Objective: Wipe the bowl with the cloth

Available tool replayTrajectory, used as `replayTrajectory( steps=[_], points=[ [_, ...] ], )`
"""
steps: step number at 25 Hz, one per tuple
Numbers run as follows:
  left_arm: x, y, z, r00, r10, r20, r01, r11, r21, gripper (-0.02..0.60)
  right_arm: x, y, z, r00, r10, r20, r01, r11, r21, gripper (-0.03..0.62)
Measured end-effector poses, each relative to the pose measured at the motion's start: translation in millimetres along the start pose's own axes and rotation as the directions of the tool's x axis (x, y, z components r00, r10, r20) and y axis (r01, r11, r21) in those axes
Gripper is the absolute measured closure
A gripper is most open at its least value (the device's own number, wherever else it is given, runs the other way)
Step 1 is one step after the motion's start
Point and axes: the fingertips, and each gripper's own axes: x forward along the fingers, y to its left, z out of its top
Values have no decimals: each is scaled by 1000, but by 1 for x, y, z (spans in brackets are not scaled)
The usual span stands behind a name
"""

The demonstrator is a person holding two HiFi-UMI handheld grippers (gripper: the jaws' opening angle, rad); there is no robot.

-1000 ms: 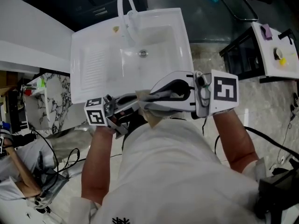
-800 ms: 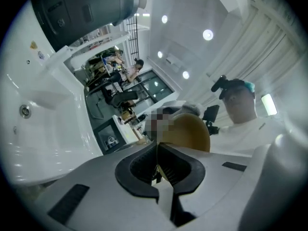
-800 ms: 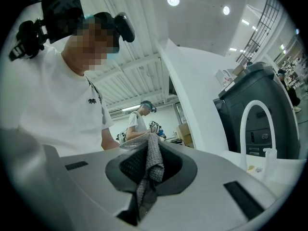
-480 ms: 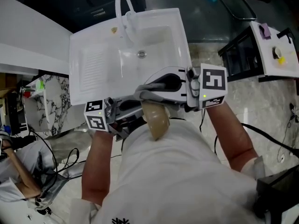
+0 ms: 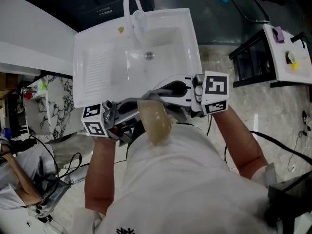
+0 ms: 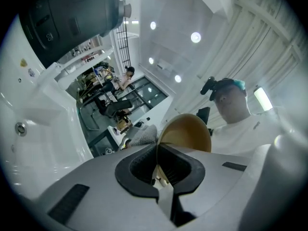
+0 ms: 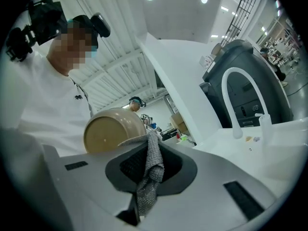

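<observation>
Close against my chest, before the sink (image 5: pixel 112 57), my left tool (image 6: pixel 158 160) pinches the tan bowl (image 6: pixel 187 134) by its rim, on edge. My right tool (image 7: pixel 149 158), clamped on the grey cloth (image 7: pixel 151 171), sits just right of it, facing what looks like its underside.

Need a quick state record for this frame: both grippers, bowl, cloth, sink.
left hand-held gripper: shut on the rim of the bowl
right hand-held gripper: shut on the cloth, which hangs down between its jaws
bowl: tan, held in the air in front of the person's chest, tipped on its side, base toward the right hand-held gripper
cloth: grey, upper end lies by the bowl's outer wall; contact looks likely
sink: white, beyond both grippers
</observation>
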Motion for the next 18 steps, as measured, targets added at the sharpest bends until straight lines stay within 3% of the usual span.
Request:
replayTrajectory(
  steps=[7, 14, 18],
  points=[
    [-28, 13, 28, 991, 66, 120, -66, 998, -2, 562, 7, 14, -21, 997, 43, -67, -42, 999, 22, 562],
    [-42, 35, 41, 978, 138, 154, -138, 990, -16, 561, 16, 34, -25, 989, 116, -88, -114, 993, 19, 562],
    [-54, 52, 43, 970, 203, 136, -199, 979, -40, 563, 20, 39, -17, 988, 138, -76, -138, 990, 10, 562]
  ],
)
